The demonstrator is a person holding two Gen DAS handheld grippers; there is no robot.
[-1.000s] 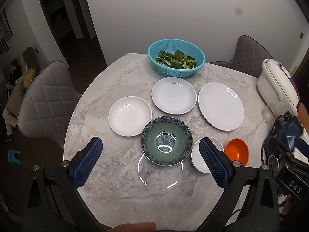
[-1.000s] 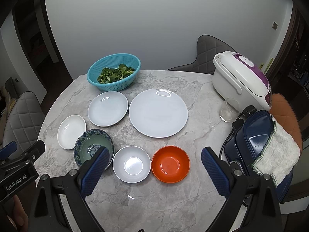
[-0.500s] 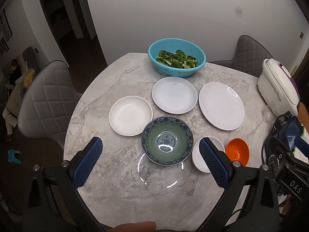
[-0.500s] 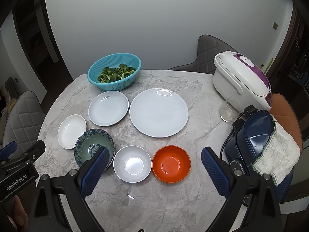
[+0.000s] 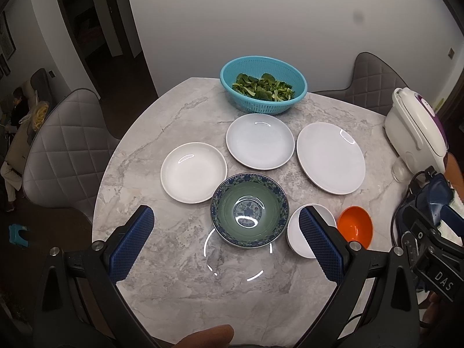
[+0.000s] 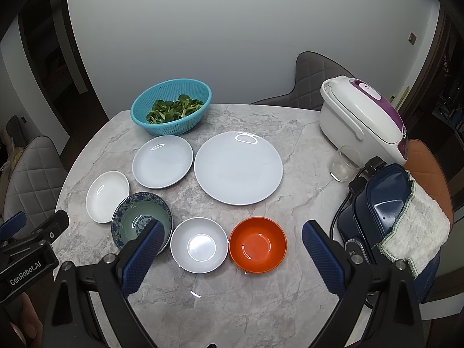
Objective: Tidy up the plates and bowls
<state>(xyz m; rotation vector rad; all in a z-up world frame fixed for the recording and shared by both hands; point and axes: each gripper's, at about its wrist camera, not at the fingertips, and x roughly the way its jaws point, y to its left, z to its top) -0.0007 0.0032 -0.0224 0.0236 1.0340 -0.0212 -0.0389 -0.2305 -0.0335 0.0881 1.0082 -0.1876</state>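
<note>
On the round marble table [image 6: 261, 304] lie a large white plate [image 6: 238, 167], a mid-size pale plate [image 6: 162, 165] and a small white dish [image 6: 107, 195]. In front stand a blue-patterned green bowl [image 6: 136, 217], a white bowl [image 6: 199, 245] and an orange bowl [image 6: 257, 244]. My left gripper [image 5: 226, 226] is open and empty above the patterned bowl [image 5: 249, 208], its right finger in front of the white bowl [image 5: 295, 232]. My right gripper [image 6: 232, 243] is open and empty, above the white and orange bowls.
A teal colander of greens [image 6: 171, 110] stands at the back. A white rice cooker [image 6: 362, 121], a glass [image 6: 343, 163] and a blue appliance with a towel [image 6: 391, 211] sit at the right. Grey chairs [image 5: 63, 145] surround the table.
Both grippers have barely shifted; the views drift very slightly. Nothing on the table has moved.
</note>
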